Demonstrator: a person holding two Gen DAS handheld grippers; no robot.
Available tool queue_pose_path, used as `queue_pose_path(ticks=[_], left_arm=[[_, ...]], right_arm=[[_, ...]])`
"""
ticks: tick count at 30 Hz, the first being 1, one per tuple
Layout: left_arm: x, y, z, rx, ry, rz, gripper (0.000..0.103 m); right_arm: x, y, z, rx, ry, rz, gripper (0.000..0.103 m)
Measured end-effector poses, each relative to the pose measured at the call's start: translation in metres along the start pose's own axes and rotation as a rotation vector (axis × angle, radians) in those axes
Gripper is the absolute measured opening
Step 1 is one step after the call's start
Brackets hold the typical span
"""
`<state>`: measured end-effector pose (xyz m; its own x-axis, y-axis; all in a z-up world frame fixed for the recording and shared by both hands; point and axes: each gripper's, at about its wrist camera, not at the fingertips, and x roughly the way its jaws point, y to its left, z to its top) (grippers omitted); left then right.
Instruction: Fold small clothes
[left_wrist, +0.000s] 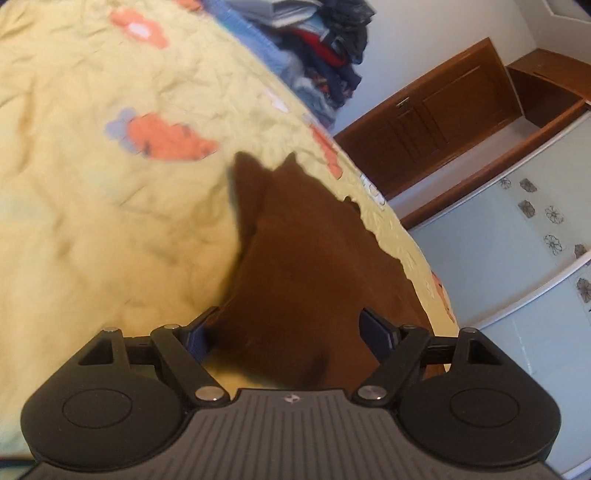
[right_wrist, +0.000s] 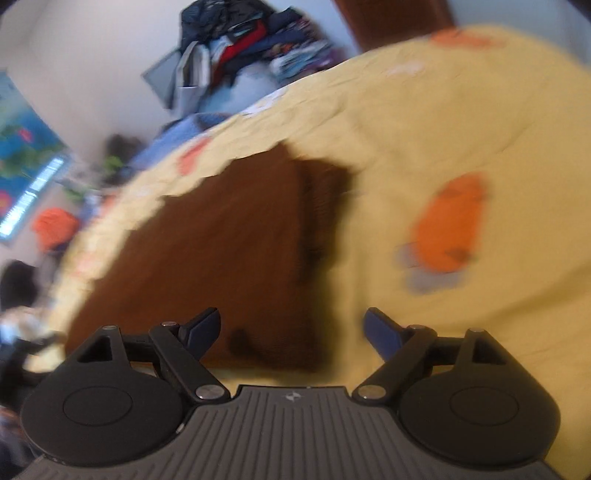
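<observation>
Left wrist view: the left gripper sits at the bottom of the frame, tilted downward over a yellow floral bedspread. Its jaws stand apart; the brown garment rises between them from lower centre, but the pads do not appear to press on it. The cloth lies near the bed's right edge, two corners poking up at mid-frame. A heap of clothes fills the top centre, with a wooden cabinet at upper right.

Right wrist view: the right gripper is also angled down with its jaws wide and nothing clamped. The brown garment spreads across the centre-left, a darker doubled strip along its right side.

Judging by that strip, one fold looks laid and released. The next move calls for picking fresh edges or corners to grip.
</observation>
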<state>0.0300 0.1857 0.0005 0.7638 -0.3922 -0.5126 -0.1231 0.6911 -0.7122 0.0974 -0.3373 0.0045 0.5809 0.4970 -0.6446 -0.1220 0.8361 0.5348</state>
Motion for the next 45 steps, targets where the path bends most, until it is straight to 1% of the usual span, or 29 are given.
queue_pose_path(ticks=[1, 2, 3, 4, 7, 10, 13, 14, 16, 17, 18, 19, 20, 21, 23, 24, 25, 27, 30, 33, 34, 35, 36, 37, 38, 40, 42, 44, 45], left_arm=[[0.009, -0.005, 0.002, 0.030, 0.029, 0.012, 0.012], [0.020, -0.010, 0.002, 0.049, 0.072, 0.063, 0.010], [0.024, -0.012, 0.003, 0.048, 0.079, 0.098, 0.009], [0.022, -0.017, 0.003, 0.067, 0.081, 0.100, 0.008], [-0.002, -0.034, -0.002, 0.187, 0.088, 0.102, 0.008], [-0.043, -0.041, -0.016, 0.242, 0.114, 0.044, 0.008], [-0.079, -0.036, -0.040, 0.241, 0.160, 0.006, 0.008], [-0.085, -0.032, -0.049, 0.247, 0.173, 0.009, 0.009], [-0.093, -0.022, -0.062, 0.274, 0.192, 0.042, 0.017], [-0.095, -0.017, -0.061, 0.275, 0.188, 0.061, 0.019], [-0.097, -0.013, -0.054, 0.262, 0.167, 0.089, 0.020], [-0.102, -0.012, -0.042, 0.240, 0.136, 0.103, 0.020], [-0.105, -0.013, -0.027, 0.228, 0.096, 0.097, 0.021], [-0.107, -0.019, -0.010, 0.237, 0.046, 0.091, 0.023], [-0.098, -0.034, 0.020, 0.277, -0.043, 0.114, 0.036], [-0.085, -0.042, 0.032, 0.299, -0.056, 0.117, 0.060], [-0.070, -0.047, 0.042, 0.309, -0.058, 0.119, 0.077], [-0.031, -0.056, 0.054, 0.311, -0.047, 0.142, 0.076], [0.039, -0.063, 0.053, 0.337, 0.067, 0.195, 0.074], [0.081, -0.070, 0.042, 0.385, 0.164, 0.233, 0.056], [0.091, -0.072, 0.041, 0.400, 0.176, 0.261, 0.045], [0.095, -0.075, 0.040, 0.432, 0.173, 0.280, 0.038], [0.098, -0.077, 0.040, 0.470, 0.170, 0.283, 0.017], [0.099, -0.078, 0.042, 0.480, 0.180, 0.269, 0.009], [0.097, -0.078, 0.045, 0.483, 0.171, 0.263, 0.008], [0.085, -0.083, 0.049, 0.501, 0.119, 0.232, 0.007], [0.073, -0.094, 0.053, 0.539, 0.047, 0.195, 0.007], [0.077, -0.101, 0.055, 0.575, 0.013, 0.208, 0.007], [0.086, -0.101, 0.055, 0.591, 0.009, 0.236, 0.007]], right_arm=[[0.005, 0.004, 0.002, -0.003, 0.008, 0.011, 0.069], [0.014, 0.008, 0.006, -0.006, 0.030, 0.011, 0.035], [0.022, 0.009, 0.010, 0.001, 0.062, 0.000, 0.021], [0.026, 0.007, 0.012, 0.019, 0.075, 0.010, 0.021], [0.008, 0.011, 0.005, 0.004, 0.071, 0.019, 0.018], [-0.028, 0.010, -0.012, -0.024, 0.059, 0.052, 0.014], [-0.069, 0.004, -0.040, -0.034, 0.065, 0.096, 0.013], [-0.081, 0.001, -0.051, -0.029, 0.074, 0.104, 0.013], [-0.096, -0.004, -0.073, -0.004, 0.097, 0.105, 0.014], [-0.099, -0.005, -0.083, -0.005, 0.117, 0.105, 0.020], [-0.100, -0.006, -0.089, -0.002, 0.132, 0.101, 0.036], [-0.102, -0.007, -0.089, 0.005, 0.137, 0.079, 0.047], [-0.106, -0.008, -0.084, 0.005, 0.112, 0.055, 0.064], [-0.114, -0.009, -0.076, 0.013, 0.048, 0.034, 0.067], [-0.122, -0.013, -0.048, 0.056, -0.079, 0.041, 0.068], [-0.121, -0.013, -0.033, 0.069, -0.125, 0.052, 0.068], [-0.115, -0.012, -0.018, 0.060, -0.151, 0.058, 0.068], [-0.087, -0.005, 0.012, 0.033, -0.143, 0.044, 0.068], [-0.028, 0.006, 0.047, 0.011, -0.075, 0.034, 0.067], [0.028, 0.021, 0.061, -0.029, 0.027, -0.029, 0.060], [0.040, 0.025, 0.056, -0.065, 0.055, -0.055, 0.059], [0.052, 0.029, 0.055, -0.090, 0.091, -0.085, 0.050], [0.060, 0.033, 0.050, -0.123, 0.099, -0.093, 0.034], [0.061, 0.036, 0.048, -0.158, 0.097, -0.090, 0.023], [0.060, 0.035, 0.046, -0.157, 0.115, -0.083, 0.013], [0.047, 0.034, 0.048, -0.163, 0.072, -0.077, 0.013], [0.022, 0.032, 0.058, -0.155, -0.005, -0.024, 0.012], [0.006, 0.029, 0.068, -0.133, -0.069, 0.005, 0.012], [0.004, 0.027, 0.071, -0.126, -0.083, 0.006, 0.012]])
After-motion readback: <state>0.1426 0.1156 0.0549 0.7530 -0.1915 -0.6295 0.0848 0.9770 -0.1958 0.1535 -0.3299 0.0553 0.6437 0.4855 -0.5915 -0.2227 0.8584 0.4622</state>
